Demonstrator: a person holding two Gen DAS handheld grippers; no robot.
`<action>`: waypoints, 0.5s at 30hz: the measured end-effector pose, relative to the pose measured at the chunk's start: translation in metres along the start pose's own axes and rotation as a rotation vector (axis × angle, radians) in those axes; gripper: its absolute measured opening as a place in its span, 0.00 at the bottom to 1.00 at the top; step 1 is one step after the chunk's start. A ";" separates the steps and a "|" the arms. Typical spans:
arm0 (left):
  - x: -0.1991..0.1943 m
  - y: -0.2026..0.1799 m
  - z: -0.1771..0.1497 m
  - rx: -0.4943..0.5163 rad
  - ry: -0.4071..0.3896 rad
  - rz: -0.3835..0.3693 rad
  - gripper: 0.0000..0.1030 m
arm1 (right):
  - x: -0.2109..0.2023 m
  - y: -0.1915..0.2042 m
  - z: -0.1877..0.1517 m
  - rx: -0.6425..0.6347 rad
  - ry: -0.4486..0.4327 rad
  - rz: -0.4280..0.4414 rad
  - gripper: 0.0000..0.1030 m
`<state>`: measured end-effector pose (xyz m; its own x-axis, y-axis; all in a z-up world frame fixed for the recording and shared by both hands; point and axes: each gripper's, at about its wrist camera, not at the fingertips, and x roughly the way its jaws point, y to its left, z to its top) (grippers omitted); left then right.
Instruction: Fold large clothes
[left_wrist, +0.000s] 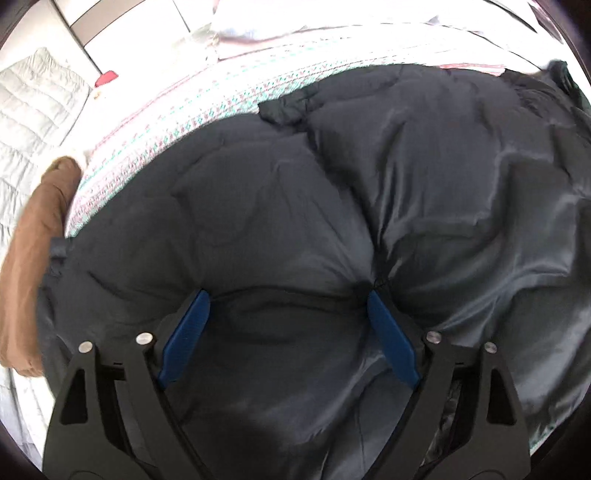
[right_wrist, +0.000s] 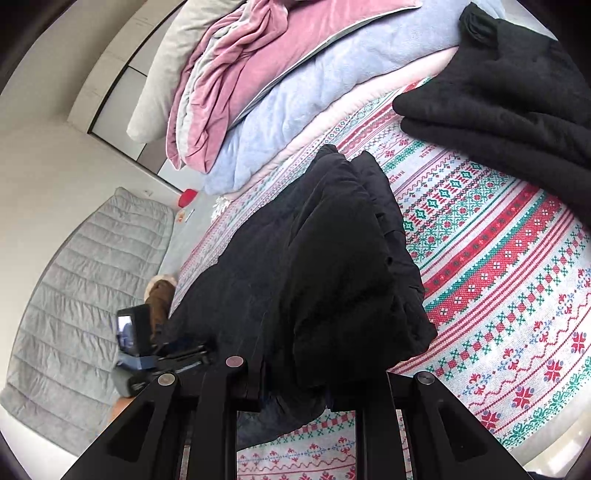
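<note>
A large dark padded jacket (left_wrist: 332, 192) lies spread on the patterned bed cover (left_wrist: 177, 122), lining up. My left gripper (left_wrist: 288, 299) is open, its blue fingers (left_wrist: 184, 332) resting on the jacket's near edge with cloth between them. In the right wrist view the same jacket (right_wrist: 314, 266) hangs in a thick fold from my right gripper (right_wrist: 295, 384), which is shut on its edge; the fingertips are hidden under the cloth. The left gripper (right_wrist: 147, 350) shows at the jacket's far side.
A folded black garment (right_wrist: 509, 110) lies at the far right on the patterned bed cover (right_wrist: 517, 295). Pink and blue blankets (right_wrist: 277, 92) are piled at the bed's head. A brown garment (left_wrist: 33, 266) hangs at the bed's left edge. A grey quilted mat (right_wrist: 85, 295) lies on the floor.
</note>
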<state>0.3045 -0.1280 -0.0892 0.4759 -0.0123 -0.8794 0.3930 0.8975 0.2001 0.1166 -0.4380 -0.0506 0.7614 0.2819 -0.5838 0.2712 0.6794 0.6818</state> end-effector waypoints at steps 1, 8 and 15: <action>0.000 0.000 0.000 -0.002 0.006 0.002 0.86 | 0.000 0.001 0.000 -0.004 -0.002 -0.001 0.20; -0.015 0.018 0.034 -0.045 -0.005 -0.002 0.84 | -0.006 0.009 0.002 -0.004 -0.031 0.022 0.20; 0.021 0.016 0.056 -0.039 0.059 0.061 0.84 | -0.008 0.014 0.004 -0.024 -0.044 0.032 0.20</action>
<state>0.3651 -0.1390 -0.0807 0.4506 0.0676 -0.8902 0.3332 0.9123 0.2379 0.1162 -0.4334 -0.0351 0.7951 0.2740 -0.5411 0.2320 0.6869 0.6887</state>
